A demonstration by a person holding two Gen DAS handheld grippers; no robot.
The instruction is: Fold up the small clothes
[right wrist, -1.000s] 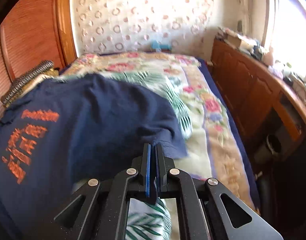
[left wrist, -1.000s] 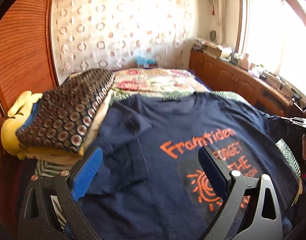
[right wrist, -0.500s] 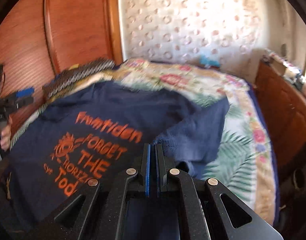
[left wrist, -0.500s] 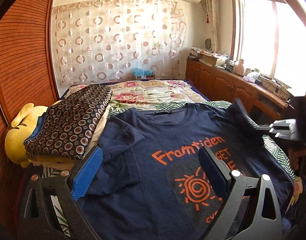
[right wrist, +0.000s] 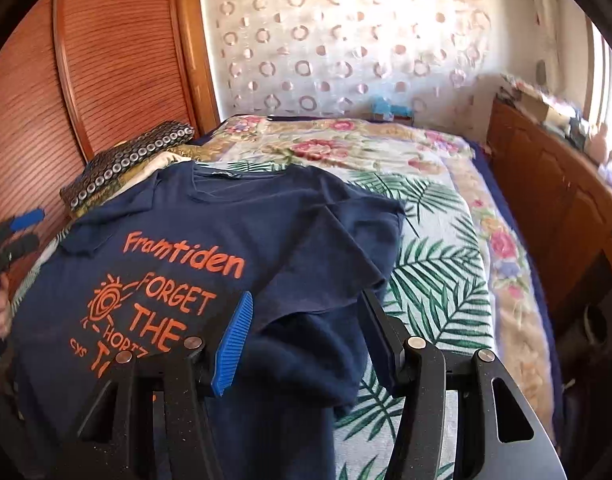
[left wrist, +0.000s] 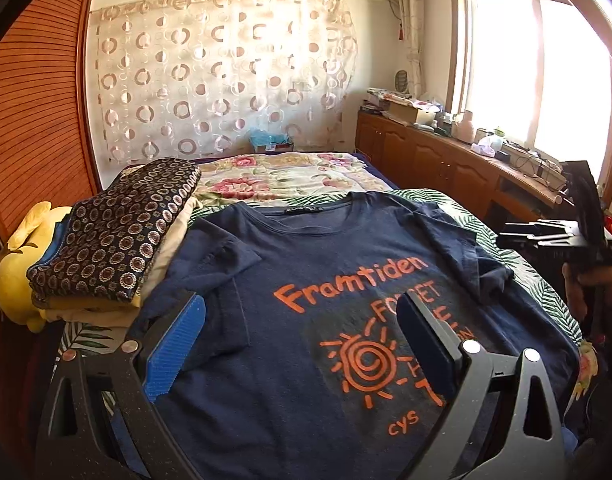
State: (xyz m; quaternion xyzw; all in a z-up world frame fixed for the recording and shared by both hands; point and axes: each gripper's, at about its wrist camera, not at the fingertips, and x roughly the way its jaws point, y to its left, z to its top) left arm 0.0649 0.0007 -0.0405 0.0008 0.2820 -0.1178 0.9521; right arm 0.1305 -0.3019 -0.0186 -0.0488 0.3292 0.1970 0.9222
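Stack of folded cloth [left wrist: 110,240] is sitting at the bed's [left wrist: 282,172] left edge, just beside the T-shirt [left wrist: 306,280]. T-shirt is lying print-up across the bed, both sleeves folded inward. Left tool [left wrist: 302,344] is hovering over the shirt's lower half, jaws spread, gripping nothing. Right tool [right wrist: 306,336] is hanging over the folded right sleeve [right wrist: 346,240]; its jaws have just been opening, pads clear of the cloth lying between them.

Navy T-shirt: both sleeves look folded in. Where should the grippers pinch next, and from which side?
Judgement: pinch the navy T-shirt at its near hem corners, from the near edge. It lies flat, collar away, so lifting the hem folds it toward the collar.
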